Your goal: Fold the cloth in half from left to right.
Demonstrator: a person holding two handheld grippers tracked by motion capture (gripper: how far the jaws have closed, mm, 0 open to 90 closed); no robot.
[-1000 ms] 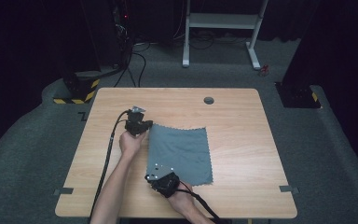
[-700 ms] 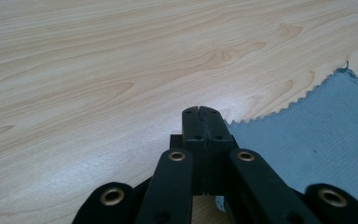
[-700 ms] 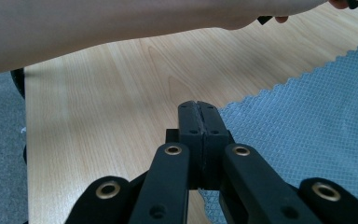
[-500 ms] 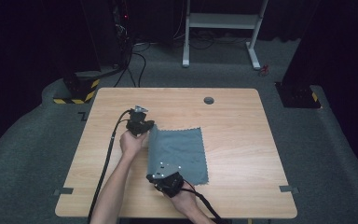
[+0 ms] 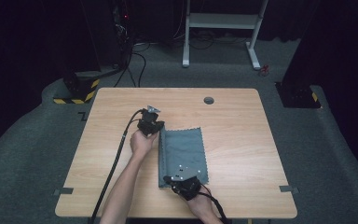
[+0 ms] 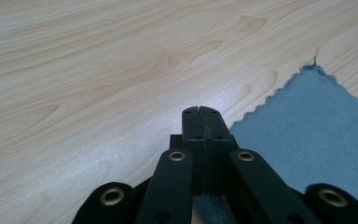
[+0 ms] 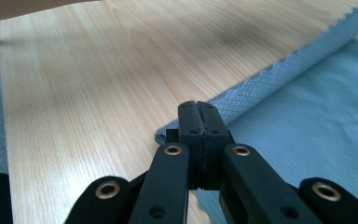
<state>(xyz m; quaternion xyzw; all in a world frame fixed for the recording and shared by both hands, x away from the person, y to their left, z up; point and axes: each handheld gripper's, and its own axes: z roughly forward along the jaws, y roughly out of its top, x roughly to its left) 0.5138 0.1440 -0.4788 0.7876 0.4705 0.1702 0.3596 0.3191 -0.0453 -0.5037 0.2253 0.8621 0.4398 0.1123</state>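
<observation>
1 grey cloth (image 5: 182, 149), 2 grippers, left (image 5: 150, 125) and right (image 5: 182, 179), 1 wooden table (image 5: 242, 140)

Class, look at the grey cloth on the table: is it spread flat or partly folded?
Partly folded. The cloth has its left edge turned over itself, a doubled strip in the right gripper view, with both grippers shut on that edge.

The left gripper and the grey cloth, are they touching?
Touching. In the left gripper view the left gripper has its jaws shut, with the grey cloth running in between them.
</observation>
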